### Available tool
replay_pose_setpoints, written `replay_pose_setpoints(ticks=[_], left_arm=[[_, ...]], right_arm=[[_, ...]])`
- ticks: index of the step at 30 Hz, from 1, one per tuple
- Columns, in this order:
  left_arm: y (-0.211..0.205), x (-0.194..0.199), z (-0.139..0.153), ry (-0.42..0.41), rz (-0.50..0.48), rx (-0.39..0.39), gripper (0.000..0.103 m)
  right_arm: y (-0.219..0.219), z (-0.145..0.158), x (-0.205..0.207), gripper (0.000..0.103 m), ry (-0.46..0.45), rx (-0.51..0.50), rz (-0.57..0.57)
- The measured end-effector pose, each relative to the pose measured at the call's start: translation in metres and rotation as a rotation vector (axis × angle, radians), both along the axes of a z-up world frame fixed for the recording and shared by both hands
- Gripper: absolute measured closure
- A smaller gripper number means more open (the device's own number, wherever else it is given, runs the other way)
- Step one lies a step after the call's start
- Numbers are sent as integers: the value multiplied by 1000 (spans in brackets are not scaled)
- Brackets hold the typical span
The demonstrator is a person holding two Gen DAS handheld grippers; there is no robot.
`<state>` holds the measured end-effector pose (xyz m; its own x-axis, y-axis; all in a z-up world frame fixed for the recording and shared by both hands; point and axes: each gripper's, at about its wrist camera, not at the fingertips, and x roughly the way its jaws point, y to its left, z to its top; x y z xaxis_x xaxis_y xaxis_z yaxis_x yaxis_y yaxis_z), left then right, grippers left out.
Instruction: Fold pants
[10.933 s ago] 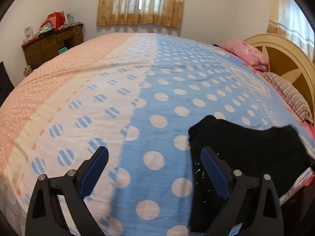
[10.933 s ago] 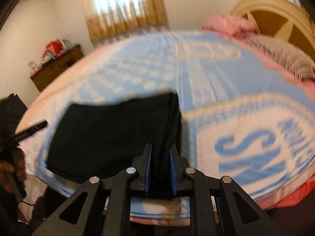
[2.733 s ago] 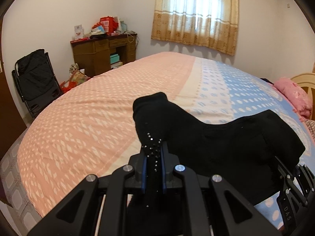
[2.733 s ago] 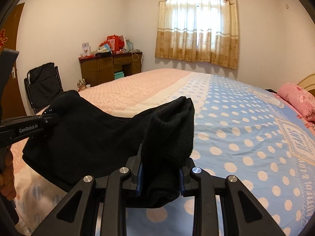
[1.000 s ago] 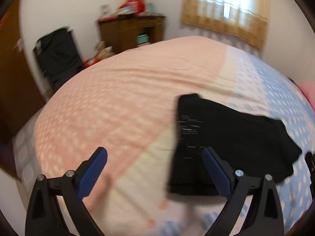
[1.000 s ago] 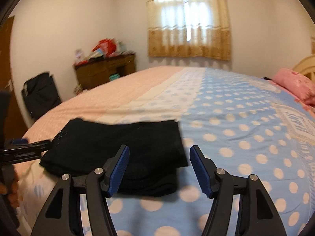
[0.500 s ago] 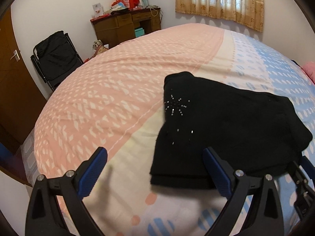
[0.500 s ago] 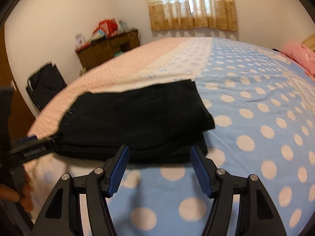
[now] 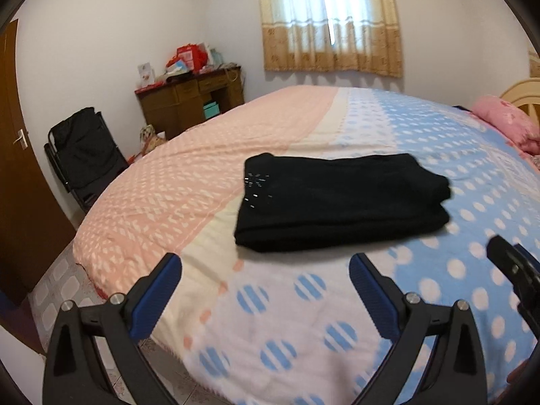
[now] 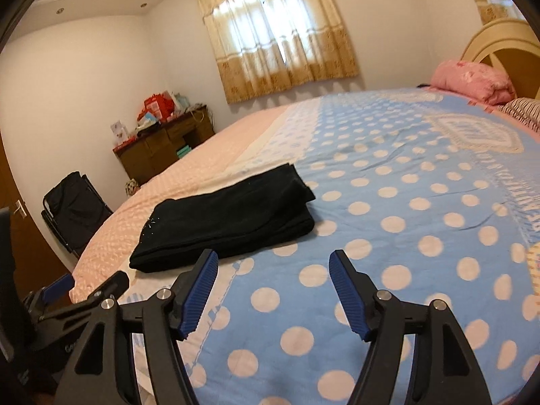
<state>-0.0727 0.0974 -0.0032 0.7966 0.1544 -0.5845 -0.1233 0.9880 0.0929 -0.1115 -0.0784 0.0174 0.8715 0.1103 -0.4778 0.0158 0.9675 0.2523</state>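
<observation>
The bed (image 9: 209, 182) fills most of both views, its cover pink on the left, cream down a narrow band, then blue with white dots to the right. Its near corner curves down to the tiled floor (image 9: 57, 300) at the lower left of the left wrist view. Wide stretches of bare cover lie open on every side of the garment, most of all on the blue dotted side toward the pink pillow (image 10: 472, 82) and the cream headboard (image 10: 496, 40).

Along the far wall stand a wooden desk (image 9: 189, 101) piled with red boxes and a curtained window (image 9: 330, 23); a black folding chair (image 9: 84, 152) sits by a brown door (image 9: 20, 182).

The black pants (image 9: 337, 199) lie folded into a flat rectangular stack near the bed's near edge, straddling the cream band, with a few small sparkling studs at the left end. The layers' edges line up roughly, the upper one sitting slightly back from the lower at the right end.

The left gripper (image 9: 265, 278) hangs just short of the pants, its blue-padded jaws spread wide with nothing between them. The right gripper (image 10: 273, 270) is near the stack's right end, apart from it, its jaws opening over bare cover.
</observation>
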Motion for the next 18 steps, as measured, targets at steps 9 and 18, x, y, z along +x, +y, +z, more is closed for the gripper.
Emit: replay_pose_setpoints(ticks=[9, 18], left_arm=[[-9, -34, 13, -62, -25, -20, 0], [-10, -50, 18, -83, -3, -24, 0]], right_arm=[[-1, 24, -50, 32, -148, -30, -40], [8, 39, -69, 22, -241, -69, -39]])
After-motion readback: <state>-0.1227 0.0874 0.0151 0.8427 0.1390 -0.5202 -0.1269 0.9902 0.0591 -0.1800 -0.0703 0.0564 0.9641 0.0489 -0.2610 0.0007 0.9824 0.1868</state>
